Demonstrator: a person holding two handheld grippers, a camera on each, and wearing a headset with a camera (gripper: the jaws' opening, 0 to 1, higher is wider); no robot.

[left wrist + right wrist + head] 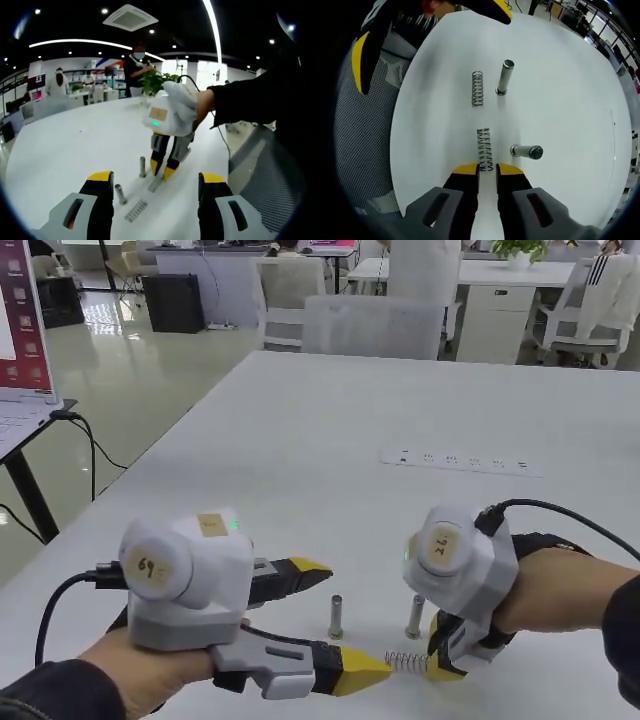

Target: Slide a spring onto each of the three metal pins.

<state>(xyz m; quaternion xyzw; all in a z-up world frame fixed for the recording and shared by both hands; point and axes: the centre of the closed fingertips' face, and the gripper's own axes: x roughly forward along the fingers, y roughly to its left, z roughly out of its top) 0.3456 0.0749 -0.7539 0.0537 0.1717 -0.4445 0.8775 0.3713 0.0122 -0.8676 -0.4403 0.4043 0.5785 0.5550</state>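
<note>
Left gripper (355, 618) is nearest, low left in the head view, held in the left hand (140, 675). The sleeve is cut off by the bottom of the frame. Its jaws are spread wide and level over the worktop (350, 420), pointing across at the right gripper (437, 652), with nothing gripped.

Hard to make out: in the head view the right gripper's body covers most of its own jaws. The yellow tips just show beneath it, so the grip cannot be judged from there. The right hand (555, 590) is bent at the wrist, with the gripper tipped steeply down at the worktop.

Spring (405, 662) lies along the worktop's near edge. One end is at the right gripper's tips, and the other is close to the left gripper's lower jaw. The right gripper view settles the grip: the jaws are narrow and pinch the near end of the spring (484, 155), while the rest of the coil rests on the surface.

Two pins stand upright near the near edge, both bare. The first pin (336, 615) is on the left gripper's side, and the second pin (415, 617) is just beside the right gripper.

Both gripper views add a second spring (478, 88), lying flat and loose just beside the first pin (505, 77). In the left gripper view it (136, 210) lies low between that gripper's jaws. The people at the back of that view are blurred.
</note>
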